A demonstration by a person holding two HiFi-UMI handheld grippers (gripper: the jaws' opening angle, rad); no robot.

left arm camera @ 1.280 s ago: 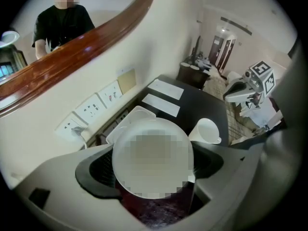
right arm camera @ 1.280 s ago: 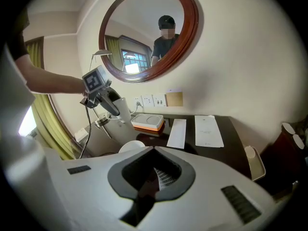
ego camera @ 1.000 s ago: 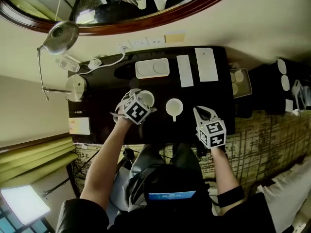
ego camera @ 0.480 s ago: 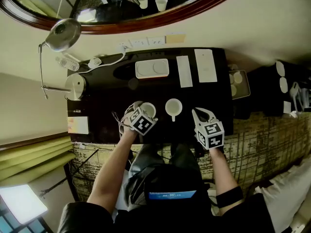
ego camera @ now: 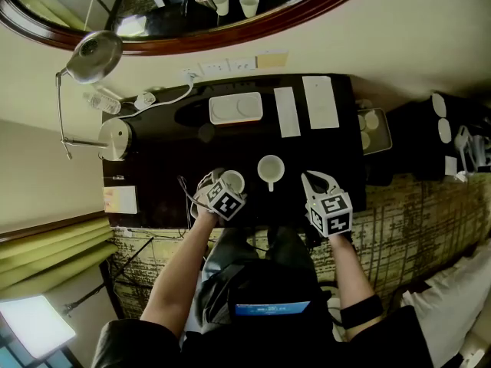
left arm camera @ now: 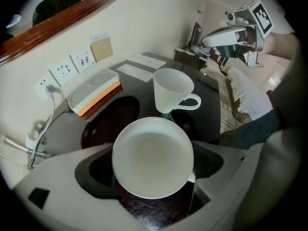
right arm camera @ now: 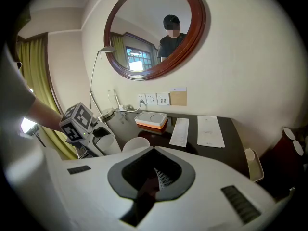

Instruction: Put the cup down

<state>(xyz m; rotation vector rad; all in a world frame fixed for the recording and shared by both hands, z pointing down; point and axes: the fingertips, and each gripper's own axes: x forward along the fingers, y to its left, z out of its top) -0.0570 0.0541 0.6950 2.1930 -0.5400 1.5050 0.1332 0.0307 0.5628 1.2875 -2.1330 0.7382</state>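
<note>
A plain white cup (left arm camera: 153, 158) sits between the jaws of my left gripper (ego camera: 225, 189), and both dark pads press on its sides, so the gripper is shut on it. In the head view this cup (ego camera: 233, 180) is low over the dark table (ego camera: 165, 163), near its front edge; I cannot tell whether it touches. A second white cup (ego camera: 271, 168) with a handle stands upright just to its right (left arm camera: 172, 89). My right gripper (ego camera: 313, 181) hangs at the table's front right, shut with nothing in it (right arm camera: 154, 154).
A white tray with an orange base (ego camera: 235, 108) lies at the back of the table, with two white cards (ego camera: 287, 112) (ego camera: 321, 102) to its right. A desk lamp (ego camera: 92, 52) and its round base (ego camera: 119, 139) stand at the left. A small dish (ego camera: 374, 131) sits off the right end.
My left gripper has come down and toward me with the cup, which now sits lower and closer to the table's front edge. The right gripper has stayed where it was.
</note>
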